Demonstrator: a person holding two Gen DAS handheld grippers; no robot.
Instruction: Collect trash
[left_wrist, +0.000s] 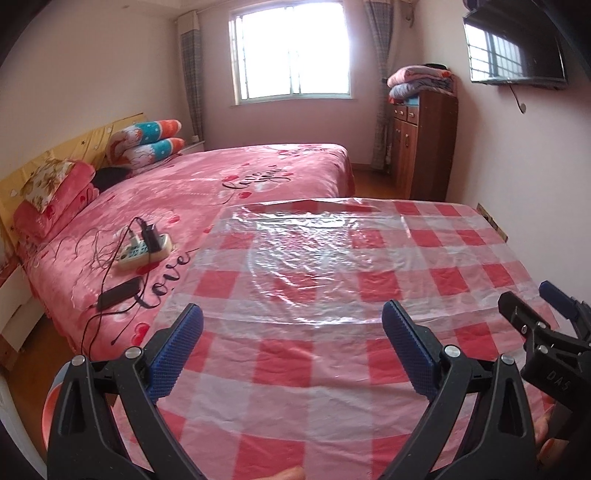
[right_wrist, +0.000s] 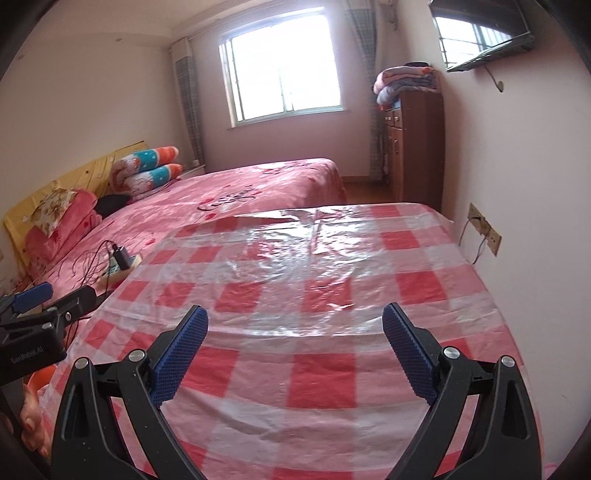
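A table with a red-and-white checked cloth (left_wrist: 288, 369) fills the foreground of both views. A crinkled clear plastic film (left_wrist: 314, 258) (right_wrist: 288, 266) lies flat over the far half of the cloth. I see no loose piece of trash on it. My left gripper (left_wrist: 291, 314) hovers open over the near left part of the table, nothing between its blue pads (left_wrist: 177, 350). My right gripper (right_wrist: 295, 314) hovers open over the near right part, also empty. Each gripper shows at the edge of the other's view: the right gripper (left_wrist: 528, 295) and the left gripper (right_wrist: 59, 295).
A bed with a pink cover (left_wrist: 221, 184) stands left of the table, with a power strip and charger (left_wrist: 146, 247) and a flat black device (left_wrist: 118, 293) on it. A wooden cabinet (left_wrist: 421, 147) with folded blankets stands at the back right. The wall (right_wrist: 535, 221) borders the table's right side.
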